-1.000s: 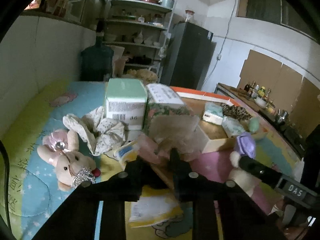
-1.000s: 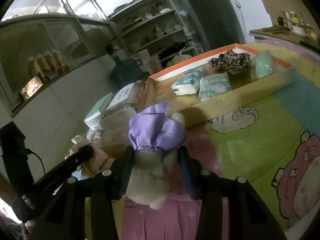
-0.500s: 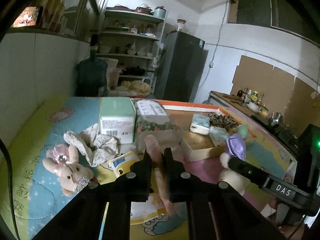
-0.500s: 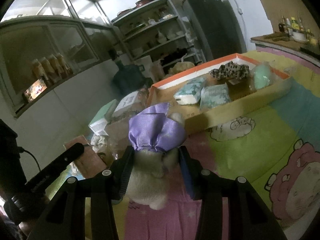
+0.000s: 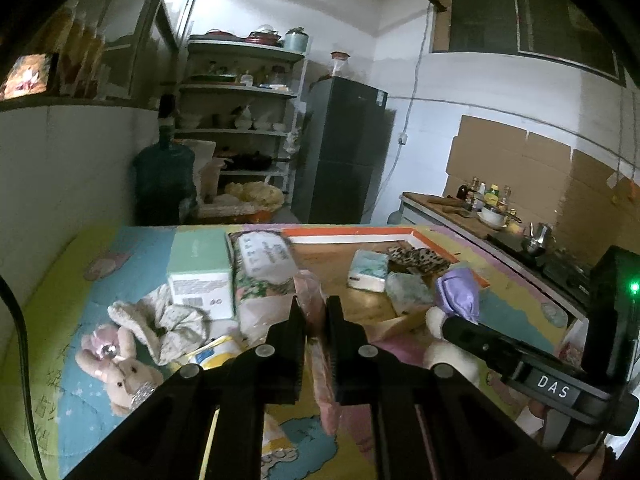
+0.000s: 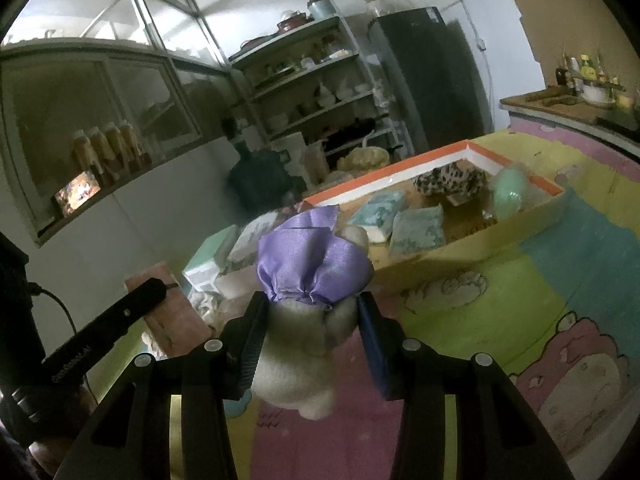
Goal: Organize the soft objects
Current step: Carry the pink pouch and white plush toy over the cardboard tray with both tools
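Note:
My left gripper is shut on a flat pink soft pack, held edge-on above the mat; the pack also shows in the right wrist view. My right gripper is shut on a beige plush toy with a purple satin bow, lifted above the mat; the toy also shows in the left wrist view. An orange-rimmed box holds teal tissue packs, a leopard-print cloth and a green soft item.
On the mat at the left lie a pink-bowed plush bunny, a floral cloth scrunchie, a green box and a wipes pack. A water jug, shelves and a fridge stand behind.
My left gripper closed on the pink pack and lifted it off the pile. My right gripper rose a little, still holding the plush toy.

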`<state>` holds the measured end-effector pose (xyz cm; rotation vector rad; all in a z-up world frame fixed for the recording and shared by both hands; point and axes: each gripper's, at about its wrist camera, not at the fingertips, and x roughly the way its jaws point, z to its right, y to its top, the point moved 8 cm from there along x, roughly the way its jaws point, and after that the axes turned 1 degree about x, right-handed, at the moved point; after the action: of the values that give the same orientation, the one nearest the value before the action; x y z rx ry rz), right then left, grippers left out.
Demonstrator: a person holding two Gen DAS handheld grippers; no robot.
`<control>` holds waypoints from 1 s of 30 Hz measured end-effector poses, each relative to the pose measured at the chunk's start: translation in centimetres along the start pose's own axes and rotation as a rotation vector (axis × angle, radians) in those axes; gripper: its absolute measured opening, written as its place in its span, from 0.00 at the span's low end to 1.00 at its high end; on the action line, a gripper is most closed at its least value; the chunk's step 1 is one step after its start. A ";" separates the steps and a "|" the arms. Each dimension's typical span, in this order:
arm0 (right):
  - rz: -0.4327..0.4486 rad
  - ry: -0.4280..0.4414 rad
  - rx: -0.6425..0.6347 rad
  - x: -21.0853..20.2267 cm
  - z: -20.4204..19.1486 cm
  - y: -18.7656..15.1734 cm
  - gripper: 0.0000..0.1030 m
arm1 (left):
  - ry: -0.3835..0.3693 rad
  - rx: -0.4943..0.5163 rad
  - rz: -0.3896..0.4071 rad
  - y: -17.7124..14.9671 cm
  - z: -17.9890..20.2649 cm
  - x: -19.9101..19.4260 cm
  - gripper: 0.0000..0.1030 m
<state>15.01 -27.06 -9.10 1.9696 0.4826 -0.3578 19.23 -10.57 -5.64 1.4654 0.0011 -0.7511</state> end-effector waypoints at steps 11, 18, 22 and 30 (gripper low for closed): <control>0.058 -0.023 -0.005 -1.5 1.7 2.4 0.45 | -0.053 0.033 0.010 2.0 3.6 1.5 0.10; 0.088 -0.043 -0.001 -2.0 3.8 4.2 0.45 | -0.083 0.031 0.020 3.5 5.6 3.1 0.10; 0.101 -0.054 0.004 -2.1 5.1 5.4 0.45 | -0.093 0.034 0.021 4.1 6.7 4.3 0.10; 0.130 -0.075 0.006 -1.7 7.5 7.9 0.45 | -0.093 0.039 -0.004 4.7 7.7 7.1 0.10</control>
<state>17.09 -37.22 -5.32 1.9743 0.3041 -0.3501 23.54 -21.04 -3.46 1.4661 -0.0821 -0.8258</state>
